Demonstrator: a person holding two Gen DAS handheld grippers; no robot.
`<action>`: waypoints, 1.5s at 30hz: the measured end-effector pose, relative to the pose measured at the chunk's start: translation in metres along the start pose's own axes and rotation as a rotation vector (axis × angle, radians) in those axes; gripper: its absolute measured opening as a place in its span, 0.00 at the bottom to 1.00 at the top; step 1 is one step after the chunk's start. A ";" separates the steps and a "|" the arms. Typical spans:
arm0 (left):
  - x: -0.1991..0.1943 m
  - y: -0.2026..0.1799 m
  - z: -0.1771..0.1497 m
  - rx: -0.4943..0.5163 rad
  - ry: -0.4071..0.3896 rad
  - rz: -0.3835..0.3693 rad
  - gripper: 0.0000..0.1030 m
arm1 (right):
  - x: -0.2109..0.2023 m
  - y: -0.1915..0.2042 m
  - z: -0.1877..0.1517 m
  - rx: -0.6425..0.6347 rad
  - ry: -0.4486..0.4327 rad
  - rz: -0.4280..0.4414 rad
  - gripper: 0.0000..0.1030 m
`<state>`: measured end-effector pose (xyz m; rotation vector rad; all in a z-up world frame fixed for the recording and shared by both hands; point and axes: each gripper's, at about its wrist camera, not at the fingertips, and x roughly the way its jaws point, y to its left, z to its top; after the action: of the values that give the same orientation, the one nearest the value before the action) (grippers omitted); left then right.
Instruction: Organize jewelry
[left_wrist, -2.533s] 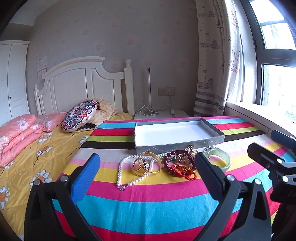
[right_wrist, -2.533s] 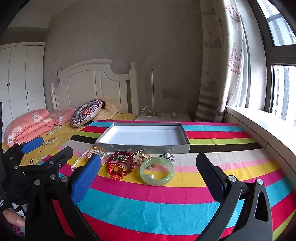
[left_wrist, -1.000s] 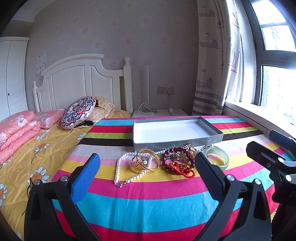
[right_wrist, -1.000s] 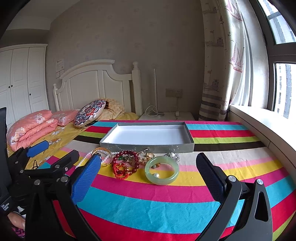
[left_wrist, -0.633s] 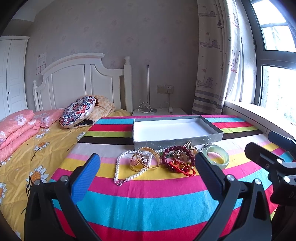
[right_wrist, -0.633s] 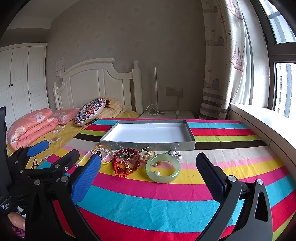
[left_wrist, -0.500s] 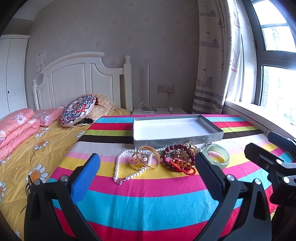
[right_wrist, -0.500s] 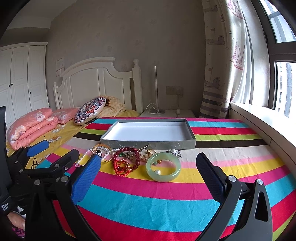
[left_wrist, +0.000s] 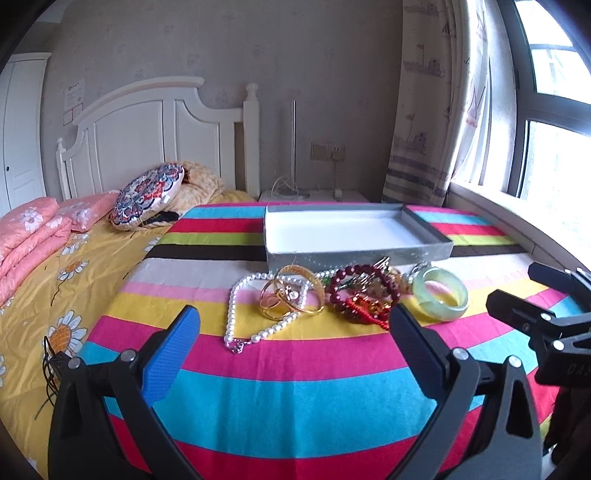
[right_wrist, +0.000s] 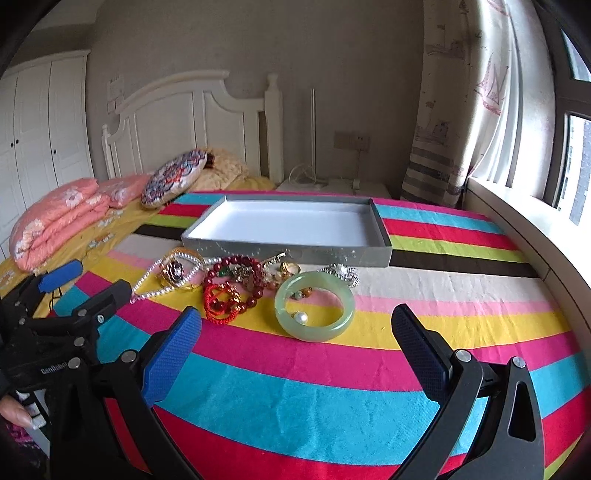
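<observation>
Left wrist view: left gripper jaws wide apart, empty; pearl necklace and gold bangles just ahead between them, grey tray beyond. Right wrist view: right gripper also agape, jade bangle ahead between its jaws, a loose pearl visible inside it only here.

The striped cloth under the box is soft woven fabric, matt and faintly creased, while the box itself looks like cardboard, with a dull silver-grey speckled outside and a plain matt white inside. In front of the box, the jade bangle is smooth, glossy and translucent, the gold bangles are shiny polished metal, the pearls have a satin sheen, and the dark red beads are glossy beside a rough red cord. The left gripper and right gripper are matt black plastic with metal screws and finely textured blue pads.
</observation>
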<state>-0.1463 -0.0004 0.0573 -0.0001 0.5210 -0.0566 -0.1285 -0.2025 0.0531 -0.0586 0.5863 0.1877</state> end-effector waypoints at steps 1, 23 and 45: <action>0.006 0.004 0.003 -0.005 0.030 -0.007 0.98 | 0.007 -0.004 0.002 -0.006 0.036 0.008 0.96; 0.069 0.074 0.003 -0.078 0.355 0.038 0.98 | 0.128 -0.025 0.015 -0.067 0.368 0.094 0.82; 0.143 0.020 0.069 0.102 0.445 -0.088 0.44 | 0.100 -0.045 0.014 0.034 0.257 0.135 0.75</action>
<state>0.0126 0.0110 0.0459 0.0911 0.9623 -0.1717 -0.0301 -0.2295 0.0095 -0.0102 0.8505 0.3039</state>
